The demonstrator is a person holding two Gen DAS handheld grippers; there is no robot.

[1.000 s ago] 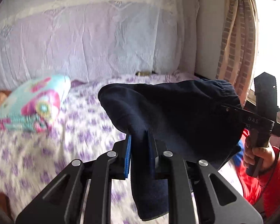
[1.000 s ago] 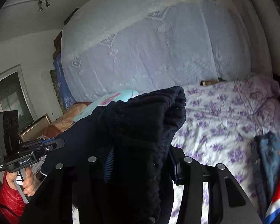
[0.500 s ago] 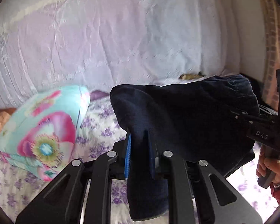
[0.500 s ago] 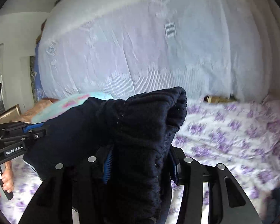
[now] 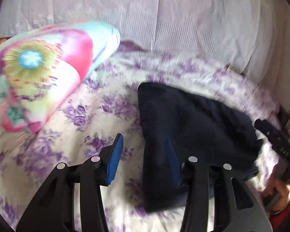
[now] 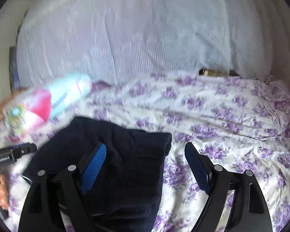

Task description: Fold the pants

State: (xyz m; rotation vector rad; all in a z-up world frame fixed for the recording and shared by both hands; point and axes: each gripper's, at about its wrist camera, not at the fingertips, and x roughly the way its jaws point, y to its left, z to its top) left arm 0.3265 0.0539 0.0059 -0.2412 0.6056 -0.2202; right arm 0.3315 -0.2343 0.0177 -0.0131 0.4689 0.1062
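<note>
1. The folded dark pants (image 5: pixel 193 119) lay on the floral bedsheet (image 5: pixel 48 154), lower centre of both views.
2. The left gripper (image 5: pixel 145 150) had just been opening; its fingers stood apart, pants unclamped between them.
3. The right gripper (image 6: pixel 145 160) had just been opening, fingers wide apart over the pants' edge.
4. A bright pillow (image 6: pixel 44 106) sat upper left.

Pants down on the bed, both grips let go

We have brought the dark pants (image 5: pixel 193 119) from up in the air down onto the floral bedsheet (image 5: pixel 110 96), just beside the bright pillow (image 5: pixel 38 73). Our left gripper (image 5: pixel 145 156) and right gripper (image 6: pixel 145 168), clamped on the cloth a second ago, have just been opening; the fabric lies loose against one pad of each.
</note>
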